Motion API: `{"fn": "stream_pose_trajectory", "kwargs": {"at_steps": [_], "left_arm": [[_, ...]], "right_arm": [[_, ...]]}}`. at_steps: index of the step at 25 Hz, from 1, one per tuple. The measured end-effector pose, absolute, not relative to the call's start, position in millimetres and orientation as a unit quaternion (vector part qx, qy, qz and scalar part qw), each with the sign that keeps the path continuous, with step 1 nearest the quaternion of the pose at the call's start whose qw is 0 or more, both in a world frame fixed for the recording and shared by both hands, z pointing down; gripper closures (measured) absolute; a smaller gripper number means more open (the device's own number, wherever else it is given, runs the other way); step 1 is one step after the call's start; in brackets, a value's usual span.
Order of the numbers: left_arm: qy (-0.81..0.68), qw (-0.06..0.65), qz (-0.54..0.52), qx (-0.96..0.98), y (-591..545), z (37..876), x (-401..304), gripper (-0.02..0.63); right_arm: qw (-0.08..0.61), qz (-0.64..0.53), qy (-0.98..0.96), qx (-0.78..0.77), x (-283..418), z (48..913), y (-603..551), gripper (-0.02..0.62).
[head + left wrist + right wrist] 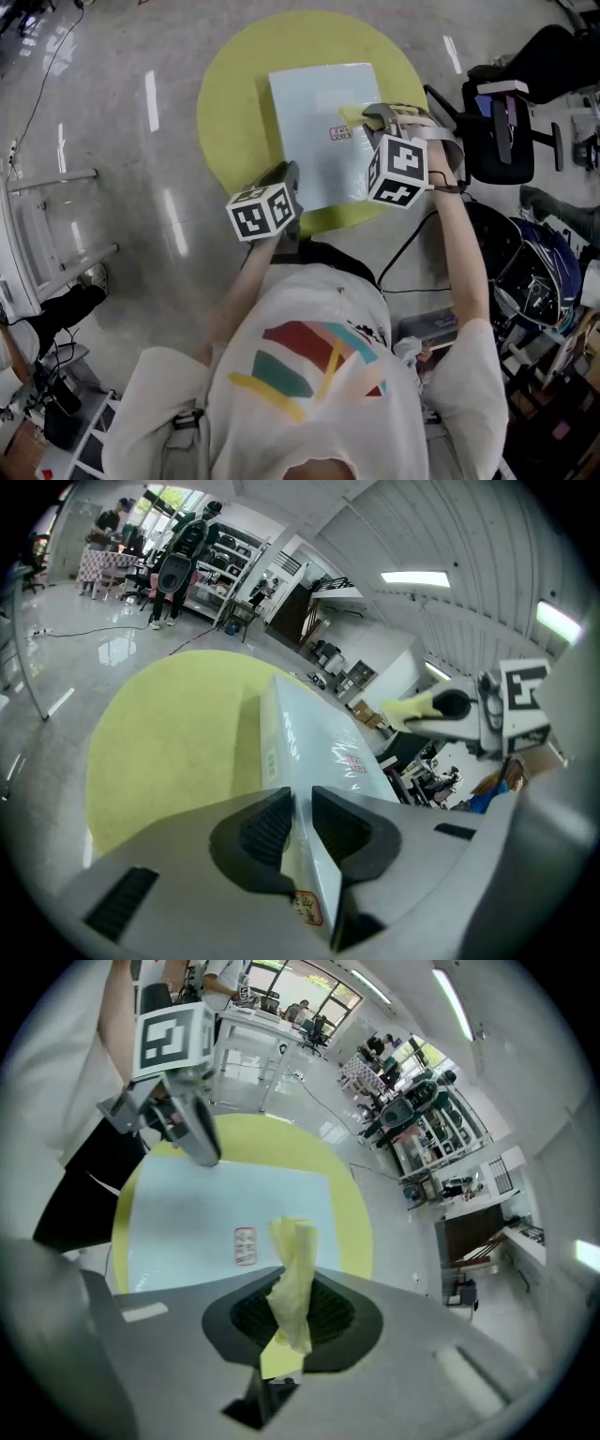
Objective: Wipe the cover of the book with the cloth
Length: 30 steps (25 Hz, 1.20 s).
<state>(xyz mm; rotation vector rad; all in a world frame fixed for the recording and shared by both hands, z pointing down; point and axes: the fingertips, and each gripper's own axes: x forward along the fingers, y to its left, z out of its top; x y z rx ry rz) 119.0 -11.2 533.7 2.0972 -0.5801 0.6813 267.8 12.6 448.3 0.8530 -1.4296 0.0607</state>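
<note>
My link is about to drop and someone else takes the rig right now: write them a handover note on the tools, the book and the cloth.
Left tool: shut on the near left corner of the book, which lies on the round yellow table.
Right tool: shut on the bunched yellow cloth, over the cover's right side near the red label. In the left gripper view, the cloth looks lifted clear of the cover.
Done: book steadied, cloth in grip. How much has been wiped cannot be told.
Left: lower the cloth and sweep the whole cover, probably keeping the left grip.
</note>
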Motion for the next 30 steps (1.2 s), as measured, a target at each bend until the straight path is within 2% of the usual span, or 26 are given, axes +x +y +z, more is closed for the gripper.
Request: {"fn": "stream_pose_trajectory", "kwargs": {"at_steps": [5, 11, 20, 30], "left_arm": [[-0.229, 0.419, 0.268, 0.837, -9.4, 532.2, 120.9, 0.531], [-0.223, 0.438, 0.255, 0.833, -12.1, 532.3, 121.9, 0.531], [-0.231, 0.441, 0.252, 0.830, -11.9, 531.2, 119.6, 0.531], [-0.232, 0.445, 0.249, 0.828, -13.9, 532.0, 118.5, 0.531]], "right_arm": [[0.677, -0.009, -0.631, 0.379, 282.1, 442.1, -59.4, 0.569], [0.698, 0.000, -0.623, 0.354, 292.4, 482.5, -108.9, 0.569], [0.703, 0.033, -0.630, 0.330, 287.5, 526.0, -130.7, 0.569], [0.706, 0.041, -0.636, 0.308, 277.5, 530.1, -124.4, 0.569]]}}
